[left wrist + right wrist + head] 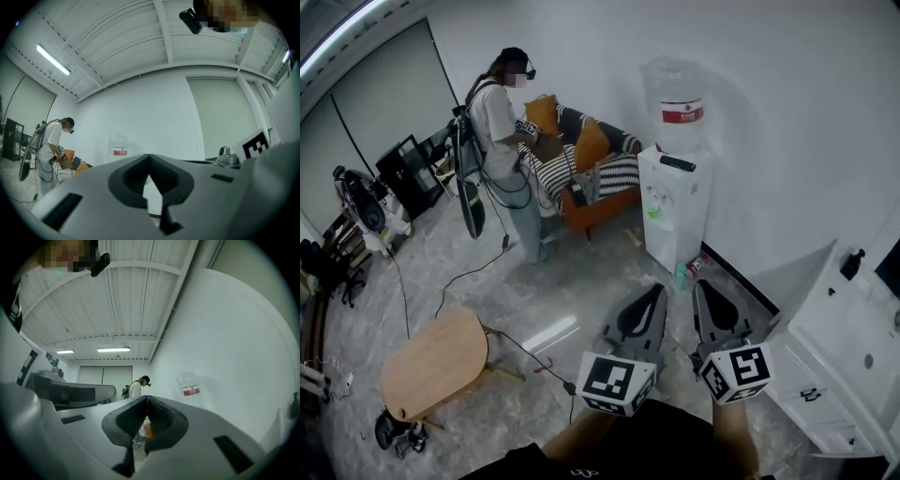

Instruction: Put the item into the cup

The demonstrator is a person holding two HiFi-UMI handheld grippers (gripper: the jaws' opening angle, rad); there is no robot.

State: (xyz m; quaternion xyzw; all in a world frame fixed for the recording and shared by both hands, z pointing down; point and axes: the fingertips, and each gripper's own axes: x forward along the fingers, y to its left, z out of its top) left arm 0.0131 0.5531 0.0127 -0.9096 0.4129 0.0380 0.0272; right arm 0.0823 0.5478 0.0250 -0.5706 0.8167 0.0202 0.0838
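A: Losing the white cabinet (848, 347) past the right edge, head view. Can't read the red label (682, 112) on the water bottle (673, 84), too small.

B: Seeing only part of the sofa (605, 183) behind the standing person (500, 127). Can't name the small bits (686, 272) at the water dispenser (673, 211) foot.

A: Under the wooden table (431, 361), dark clutter (394, 431), too murky to tell. Forearms (581, 431) cut off at the bottom edge too.

B: Right gripper view now: hiding that person's lower body behind the right claw (147, 397).

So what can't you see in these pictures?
Cup and item: in no view; both gripper views point up at the ceiling.
White cabinet: cut off by the head view's right edge.
What the person by the sofa holds: too small, head view.
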